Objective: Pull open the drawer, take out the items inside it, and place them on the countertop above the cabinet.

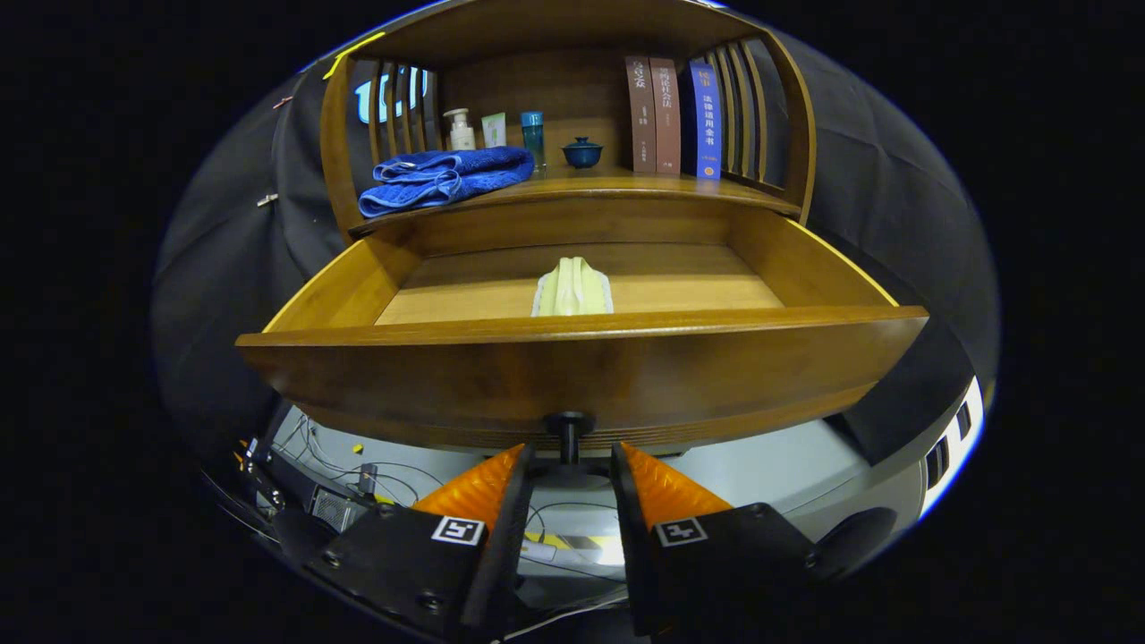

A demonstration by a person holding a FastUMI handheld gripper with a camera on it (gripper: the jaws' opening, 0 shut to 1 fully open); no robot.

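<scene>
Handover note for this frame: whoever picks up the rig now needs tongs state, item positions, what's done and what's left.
Tongs: fingers flank the drawer knob with a gap each side, not clamped.
Drawer: pulled open.
Inside: one pale green folded cloth, near the drawer's front middle.
Countertop: blue towel, bottles, small lidded pot, books.
Left: leave the knob, lift the green cloth out, set it on the countertop.

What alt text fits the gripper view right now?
The drawer stands pulled open with a pale green cloth inside; the gripper straddles its knob, fingers apart. A blue towel lies on the countertop.
</scene>
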